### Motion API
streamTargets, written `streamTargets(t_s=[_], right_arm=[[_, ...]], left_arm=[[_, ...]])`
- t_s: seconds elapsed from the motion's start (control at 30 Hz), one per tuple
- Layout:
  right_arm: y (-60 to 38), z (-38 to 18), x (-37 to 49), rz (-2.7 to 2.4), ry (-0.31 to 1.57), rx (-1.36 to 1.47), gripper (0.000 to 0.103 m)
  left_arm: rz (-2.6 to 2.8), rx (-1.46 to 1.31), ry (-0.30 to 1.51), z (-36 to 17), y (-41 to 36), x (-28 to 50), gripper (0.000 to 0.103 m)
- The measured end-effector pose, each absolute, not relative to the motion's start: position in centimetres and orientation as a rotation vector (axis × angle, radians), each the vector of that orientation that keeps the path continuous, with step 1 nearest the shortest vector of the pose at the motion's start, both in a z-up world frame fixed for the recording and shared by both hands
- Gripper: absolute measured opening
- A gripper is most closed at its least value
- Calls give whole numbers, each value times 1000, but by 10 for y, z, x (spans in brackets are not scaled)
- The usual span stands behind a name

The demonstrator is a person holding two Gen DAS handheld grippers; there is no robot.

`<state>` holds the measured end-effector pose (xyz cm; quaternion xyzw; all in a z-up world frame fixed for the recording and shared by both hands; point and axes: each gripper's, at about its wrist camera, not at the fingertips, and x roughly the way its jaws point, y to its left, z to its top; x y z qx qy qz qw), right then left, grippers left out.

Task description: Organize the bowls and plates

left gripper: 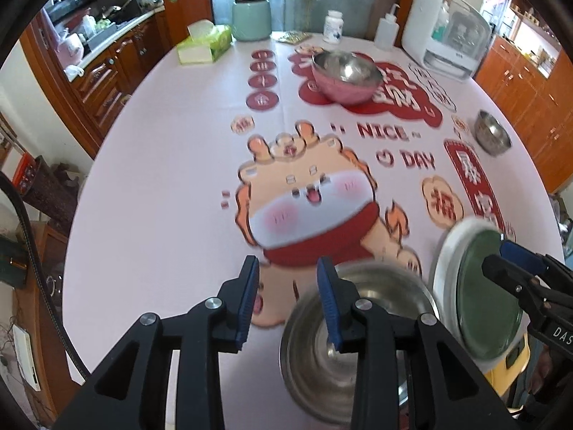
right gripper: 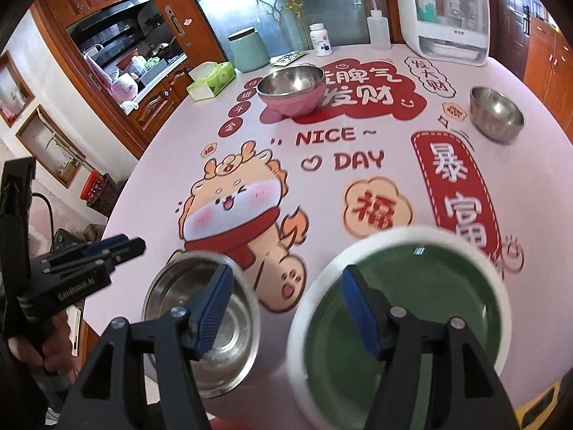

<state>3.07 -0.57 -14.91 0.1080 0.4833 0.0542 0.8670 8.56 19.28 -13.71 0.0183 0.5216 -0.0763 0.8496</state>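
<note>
A steel bowl [left gripper: 343, 344] [right gripper: 215, 326] sits at the table's near edge. A green plate with a white rim [left gripper: 476, 294] [right gripper: 412, 319] lies to its right. A pink bowl with a steel inside [left gripper: 343, 75] [right gripper: 292, 89] stands at the far middle. A small steel bowl [left gripper: 492, 136] [right gripper: 496, 113] stands at the far right. My left gripper [left gripper: 288, 297] is open above the near bowl's left rim, holding nothing. My right gripper [right gripper: 286, 311] is open, its right finger over the plate and its left finger over the bowl.
The round table [left gripper: 161, 143] has a printed cloth. At its far edge stand a tissue box [left gripper: 206, 44], a teal canister [left gripper: 250, 18], a pill bottle [left gripper: 333, 27], a squeeze bottle [left gripper: 386, 32] and a white appliance [left gripper: 444, 32]. Wooden cabinets [left gripper: 107, 71] surround it.
</note>
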Motion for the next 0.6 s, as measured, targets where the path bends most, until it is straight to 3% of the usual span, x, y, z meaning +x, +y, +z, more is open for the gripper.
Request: streamTargets(t_s=[0.6], right_arm=[[-68, -114, 143, 188, 968, 231, 65]], left_arm=[[-61, 72, 1066, -92, 144, 176, 35]])
